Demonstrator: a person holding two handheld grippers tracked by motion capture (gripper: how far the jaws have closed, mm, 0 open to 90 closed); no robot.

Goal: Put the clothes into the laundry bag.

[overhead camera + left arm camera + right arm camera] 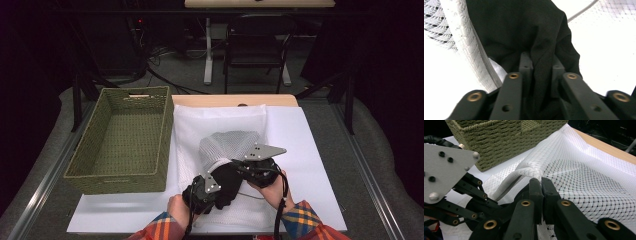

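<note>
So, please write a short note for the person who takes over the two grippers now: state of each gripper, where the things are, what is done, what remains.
Left gripper: shut on the black cloth, at the mouth of the white mesh bag.
Right gripper: shut on the mesh bag's zipped edge, holding the mouth up.
Things: the bag lies on the white table, right of the green woven basket, which has nothing in it. Most of the cloth sits at the bag's opening; how far inside it reaches cannot be told.
Done: bag opened, cloth gripped.
Left, probably: move the cloth fully in or out, then deal with the zipper and the basket.
</note>
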